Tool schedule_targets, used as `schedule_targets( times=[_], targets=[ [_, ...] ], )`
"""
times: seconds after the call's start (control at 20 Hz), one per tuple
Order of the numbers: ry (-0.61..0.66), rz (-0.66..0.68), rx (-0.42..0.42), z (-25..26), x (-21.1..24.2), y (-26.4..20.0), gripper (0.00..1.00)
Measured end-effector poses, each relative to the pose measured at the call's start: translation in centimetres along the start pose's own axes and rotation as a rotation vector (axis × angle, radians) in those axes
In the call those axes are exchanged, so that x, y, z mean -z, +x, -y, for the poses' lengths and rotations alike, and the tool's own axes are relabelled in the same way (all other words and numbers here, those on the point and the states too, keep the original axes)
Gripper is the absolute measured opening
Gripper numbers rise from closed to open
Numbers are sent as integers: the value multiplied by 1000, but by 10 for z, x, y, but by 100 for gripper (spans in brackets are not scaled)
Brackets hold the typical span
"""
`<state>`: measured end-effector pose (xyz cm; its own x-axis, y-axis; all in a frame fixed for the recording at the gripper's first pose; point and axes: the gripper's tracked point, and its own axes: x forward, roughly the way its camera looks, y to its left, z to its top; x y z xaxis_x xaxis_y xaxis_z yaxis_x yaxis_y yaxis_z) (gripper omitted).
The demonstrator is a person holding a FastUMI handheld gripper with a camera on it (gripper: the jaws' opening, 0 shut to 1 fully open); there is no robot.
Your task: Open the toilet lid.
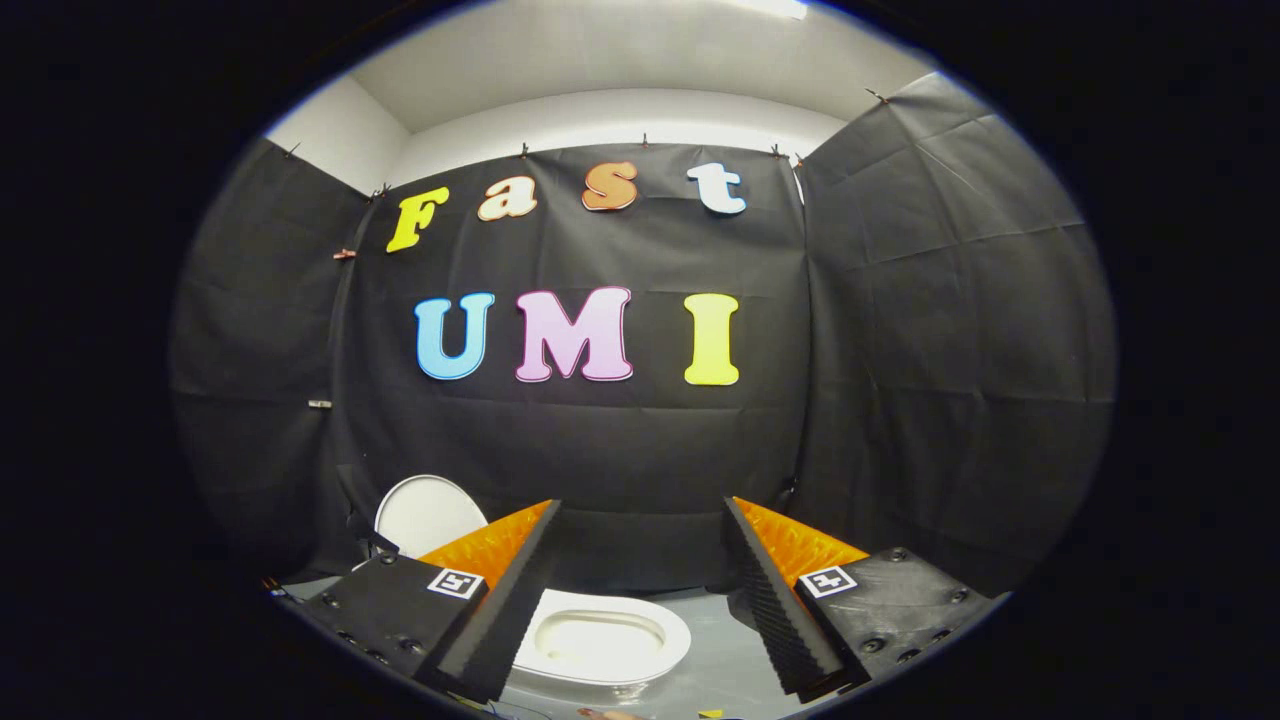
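A white toilet sits low on the grey floor, its seat ring and bowl (600, 640) showing between my two fingers and close below them. Its white lid (428, 512) stands raised and upright behind the left finger, leaning toward the black cloth wall. My gripper (640, 515) is open, its fingers spread wide with nothing between them, held above and in front of the bowl. The left finger (500, 590) hides part of the seat and the lid's lower edge.
Black cloth walls (940, 350) close the booth on three sides, close behind the toilet. Grey floor (720, 670) runs around the bowl. A small pale thing, too little of it showing to tell what it is, lies on the floor near me (610, 714).
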<state>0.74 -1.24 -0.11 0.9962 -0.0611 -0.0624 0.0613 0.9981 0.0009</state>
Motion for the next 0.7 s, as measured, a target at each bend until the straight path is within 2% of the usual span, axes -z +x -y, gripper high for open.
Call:
schedule_targets(
  times=[0.45, 0.7],
  targets=[
    [58, -9, 20, 40, -2, 6, 100],
    [72, -12, 4, 38, -2, 6, 99]
  ],
)
